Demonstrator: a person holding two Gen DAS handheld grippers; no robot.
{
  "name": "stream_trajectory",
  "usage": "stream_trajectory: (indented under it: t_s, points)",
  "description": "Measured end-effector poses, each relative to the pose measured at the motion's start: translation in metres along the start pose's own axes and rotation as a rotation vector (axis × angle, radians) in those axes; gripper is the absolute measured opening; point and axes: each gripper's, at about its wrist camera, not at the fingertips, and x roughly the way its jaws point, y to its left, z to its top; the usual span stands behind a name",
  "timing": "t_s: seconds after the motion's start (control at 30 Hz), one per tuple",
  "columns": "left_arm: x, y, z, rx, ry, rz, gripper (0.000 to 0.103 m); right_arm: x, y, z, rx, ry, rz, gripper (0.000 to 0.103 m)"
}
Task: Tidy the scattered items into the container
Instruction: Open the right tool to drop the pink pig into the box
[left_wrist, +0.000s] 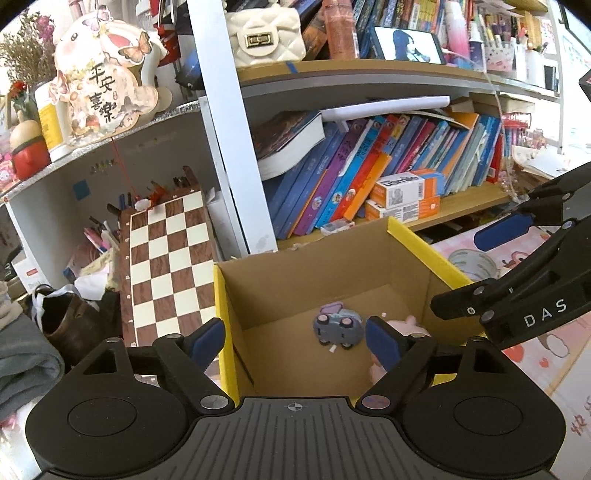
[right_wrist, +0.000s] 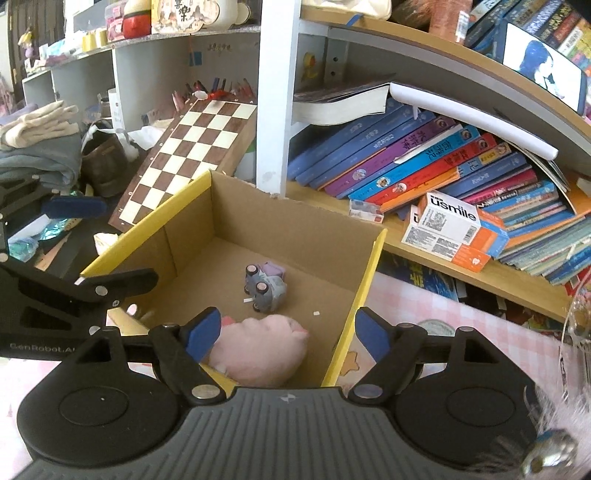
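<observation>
Left wrist view: my left gripper hangs wide open and empty over the near left corner of the cardboard box, a corrugated brown container with yellow outer faces. Ahead of the blue pads, a smooth grey-blue toy car lies tipped on its side on the box floor. My right finger hides most of the pink plush. The right gripper enters from the right, only partly seen.

Right wrist view: my right gripper is likewise spread wide, holding nothing, straddling the box's near right wall. Here the plush shows fully as a soft rounded lump just ahead of the left pad, near the car. A glossy checkered chessboard leans beyond the box. A furry object at lower right is cut off, so I cannot identify it.
</observation>
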Motion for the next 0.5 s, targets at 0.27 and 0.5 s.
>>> stream_trajectory:
  t_s: [0.27,0.5]
  points:
    - [-0.025,-0.011,-0.007,0.003,-0.011,-0.011,0.086,-0.027,0.003,-0.017,0.028,-0.021,-0.017,0.080]
    - [-0.040,-0.020,-0.015,0.002,-0.007,-0.022,0.091,-0.048,-0.001,-0.037,0.066,-0.032,-0.038,0.081]
